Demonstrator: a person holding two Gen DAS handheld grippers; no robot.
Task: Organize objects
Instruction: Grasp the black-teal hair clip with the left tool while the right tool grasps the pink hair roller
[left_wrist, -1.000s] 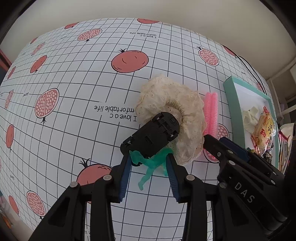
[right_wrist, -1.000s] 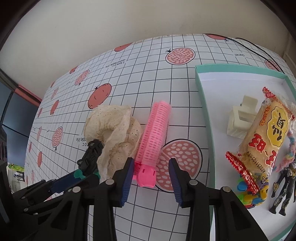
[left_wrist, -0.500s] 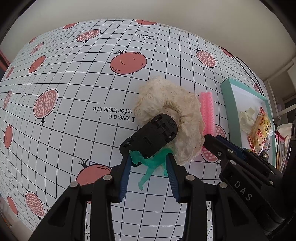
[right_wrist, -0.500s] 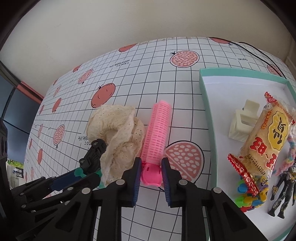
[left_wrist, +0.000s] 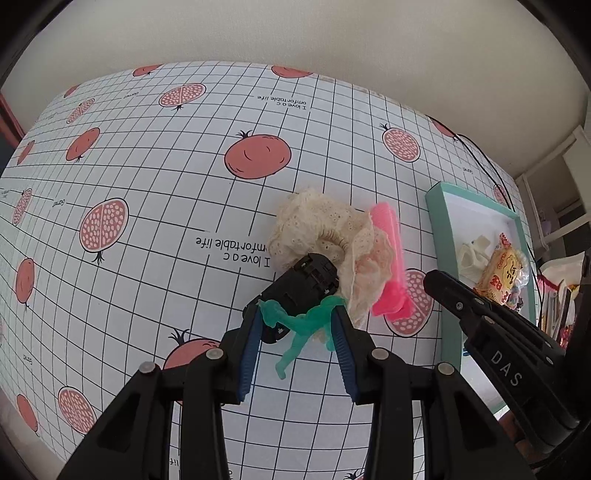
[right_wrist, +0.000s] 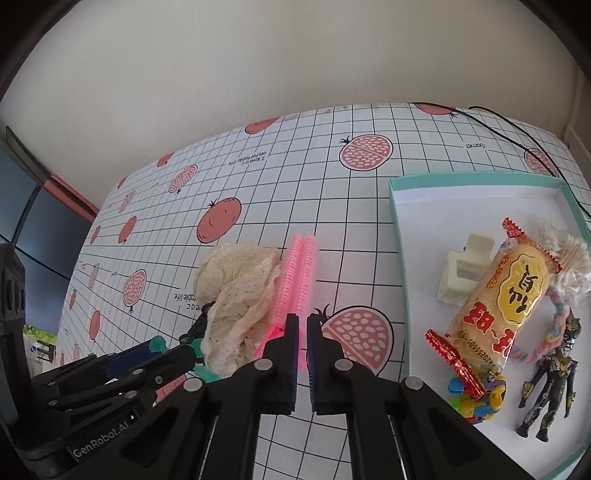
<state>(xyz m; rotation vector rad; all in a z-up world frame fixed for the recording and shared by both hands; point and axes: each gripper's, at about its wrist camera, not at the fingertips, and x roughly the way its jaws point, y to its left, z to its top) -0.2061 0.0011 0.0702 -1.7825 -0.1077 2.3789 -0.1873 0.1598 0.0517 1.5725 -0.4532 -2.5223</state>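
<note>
Since half a second ago the right gripper (right_wrist: 302, 341) has closed its jaws onto the near end of the pink hair roller (right_wrist: 297, 273), and the roller now looks lifted and motion-blurred instead of lying flat like before. Using that roller as the landmark: right at its left side, touching it, is the cream lace scrunchie (left_wrist: 325, 240), part of its frill draped over the roller's edge. Just nearer than the scrunchie, the left gripper (left_wrist: 299, 328) sits with its jaws apart around a green toy figure (left_wrist: 299, 325) and a black clip (left_wrist: 301, 284), not squeezing either as far as I can tell. Under the roller is the tablecloth (left_wrist: 147, 177), white with a black grid, pomegranate prints and little "I love a comfortable life" lines. To the roller's right sits a teal-rimmed tray (right_wrist: 397, 236) holding a white claw clip (right_wrist: 461, 271), a yellow snack packet (right_wrist: 495, 302), a dark action figure (right_wrist: 550, 380) and some colourful bits. Beyond the roller a black cable (right_wrist: 517, 129) runs along the far table edge, then it's just a plain cream wall (right_wrist: 295, 55).
</note>
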